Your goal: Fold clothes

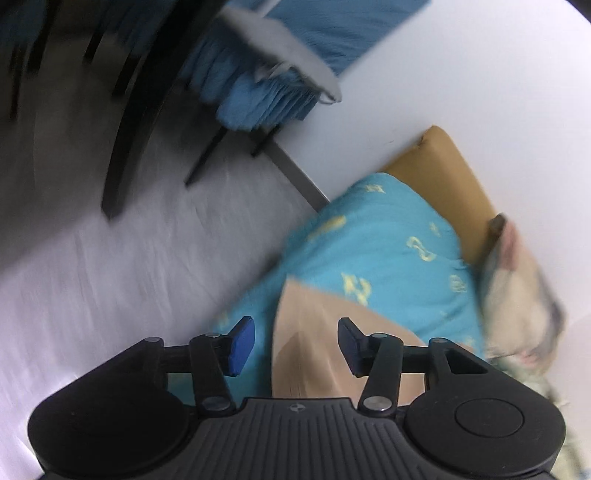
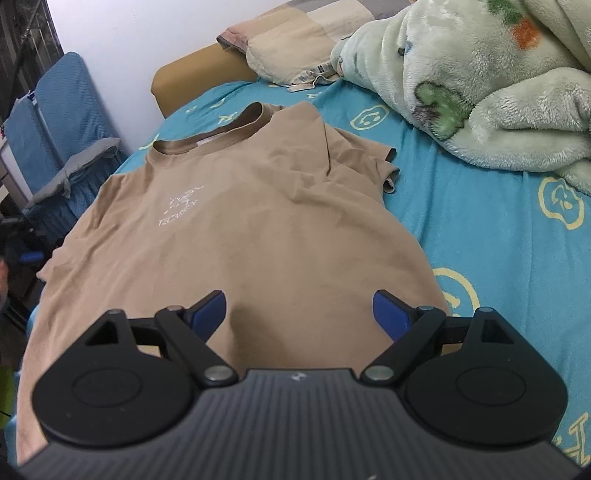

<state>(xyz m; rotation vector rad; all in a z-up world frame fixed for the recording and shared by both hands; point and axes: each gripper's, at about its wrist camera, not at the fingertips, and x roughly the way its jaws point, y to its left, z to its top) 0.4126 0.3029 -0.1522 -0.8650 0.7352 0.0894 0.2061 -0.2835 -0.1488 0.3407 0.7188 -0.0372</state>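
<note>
The right gripper point(image 2: 299, 314) hangs over the lower part of one tan T-shirt point(image 2: 236, 221), its jaws spread wide with nothing between them but the cloth lying flat below. The left gripper point(image 1: 291, 345) has its jaws partly apart, holding nothing; its view is blurred, and it looks down at the near side edge of the bed, where a strip of the same T-shirt point(image 1: 314, 332) shows beneath the blue pads.

There is one T-shirt. It lies face up on the bed, spread out, collar toward the head of the bed and hem toward the right gripper. A small pale print sits on its chest. One sleeve is folded and rumpled on the side nearer the blanket; the opposite side reaches the bed's edge.

The bed wears one turquoise sheet point(image 2: 498, 229) with pale yellow motifs. One fluffy pale green blanket point(image 2: 480, 92) is heaped at the far corner, apart from the shirt. One beige pillow point(image 2: 295, 44) lies at the head of the bed, against a mustard-coloured headboard point(image 2: 192, 74).

Beyond the bed's edge stands one chair with a blue cover point(image 2: 62, 122), and one grey cloth point(image 2: 81, 162) is draped over it. The wall point(image 2: 147, 33) behind is white, and the floor point(image 1: 129, 258) beside the bed is pale grey.
</note>
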